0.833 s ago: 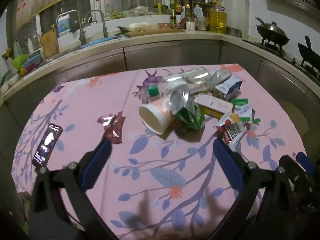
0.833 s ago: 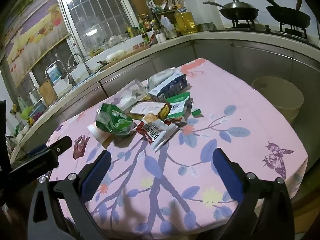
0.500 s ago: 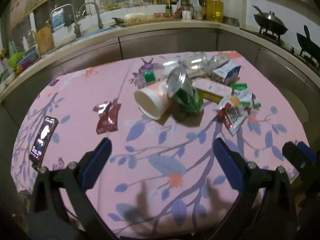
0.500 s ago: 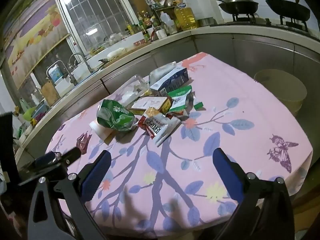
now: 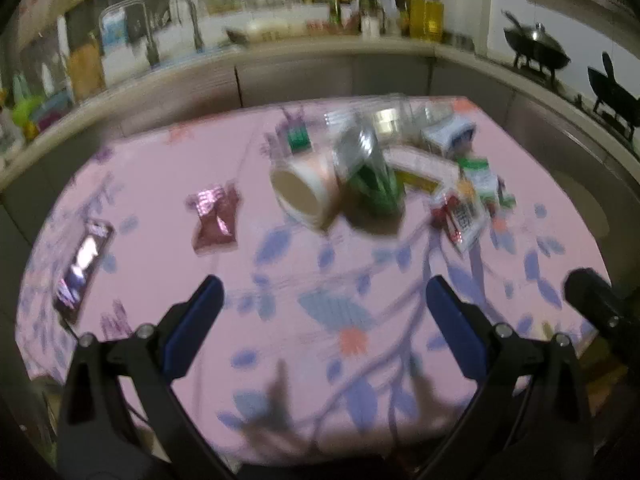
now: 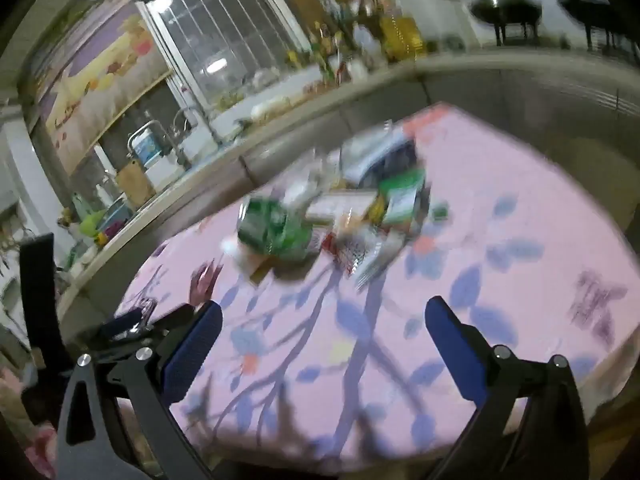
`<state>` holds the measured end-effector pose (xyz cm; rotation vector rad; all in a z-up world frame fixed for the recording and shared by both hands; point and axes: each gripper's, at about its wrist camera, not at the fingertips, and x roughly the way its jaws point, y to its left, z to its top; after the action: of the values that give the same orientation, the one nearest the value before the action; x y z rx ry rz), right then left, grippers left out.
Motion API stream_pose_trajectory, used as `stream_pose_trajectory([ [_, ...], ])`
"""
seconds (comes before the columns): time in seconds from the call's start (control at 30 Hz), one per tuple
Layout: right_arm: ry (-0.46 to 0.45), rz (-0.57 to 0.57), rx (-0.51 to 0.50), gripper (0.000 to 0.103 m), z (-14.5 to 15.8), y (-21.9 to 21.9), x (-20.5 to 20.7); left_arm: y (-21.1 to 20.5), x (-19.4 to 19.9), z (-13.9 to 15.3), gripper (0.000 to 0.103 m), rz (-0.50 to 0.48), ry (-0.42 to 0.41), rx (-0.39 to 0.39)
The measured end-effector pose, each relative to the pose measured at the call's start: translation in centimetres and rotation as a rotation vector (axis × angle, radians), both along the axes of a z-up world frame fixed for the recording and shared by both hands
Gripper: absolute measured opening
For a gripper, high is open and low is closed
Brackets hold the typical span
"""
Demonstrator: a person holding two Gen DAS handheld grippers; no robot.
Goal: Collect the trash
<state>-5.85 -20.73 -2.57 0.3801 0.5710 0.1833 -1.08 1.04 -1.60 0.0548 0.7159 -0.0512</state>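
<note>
A heap of trash lies on the pink flowered tablecloth (image 5: pixel 168 176): a paper cup (image 5: pixel 304 188) on its side, a crushed green can (image 5: pixel 370 176), a red-white snack packet (image 5: pixel 460 216), cartons and clear plastic bottles (image 5: pixel 390 116). A dark red wrapper (image 5: pixel 214 216) lies apart on the left. My left gripper (image 5: pixel 324 320) hangs open over the near table edge, nothing between its blue pads. My right gripper (image 6: pixel 324 340) is open too, short of the green can (image 6: pixel 276 228) and packets (image 6: pixel 360 248). Both views are blurred.
A lit phone (image 5: pixel 84 264) lies near the table's left edge. A steel counter with sink taps (image 5: pixel 148 28), bottles and woks (image 5: pixel 536 44) curves round behind. A round beige bin (image 5: pixel 580 208) stands right of the table. The other gripper (image 5: pixel 596 304) shows at lower right.
Both cameras have pulled back and risen, so more of the near table edge shows and the heap looks farther away. Both grippers stay open and empty. The trash has not moved.
</note>
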Motion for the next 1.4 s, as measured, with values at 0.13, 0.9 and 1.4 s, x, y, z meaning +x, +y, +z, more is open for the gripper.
stream_pose_trajectory([
  [0.13,-0.136,-0.062,-0.032,0.098,4.8,-1.1,0.9,1.0,1.5,3.8,0.097,0.058,-0.133,-0.027],
  [0.9,-0.309,-0.084,0.056,0.098,8.5,-0.5,0.6,2.9,1.8,6.9,0.097,0.155,-0.246,-0.03],
  [1.4,-0.263,-0.051,0.043,0.098,7.8,0.4,0.6,3.4,2.1,6.4,0.097,0.155,-0.21,-0.027],
])
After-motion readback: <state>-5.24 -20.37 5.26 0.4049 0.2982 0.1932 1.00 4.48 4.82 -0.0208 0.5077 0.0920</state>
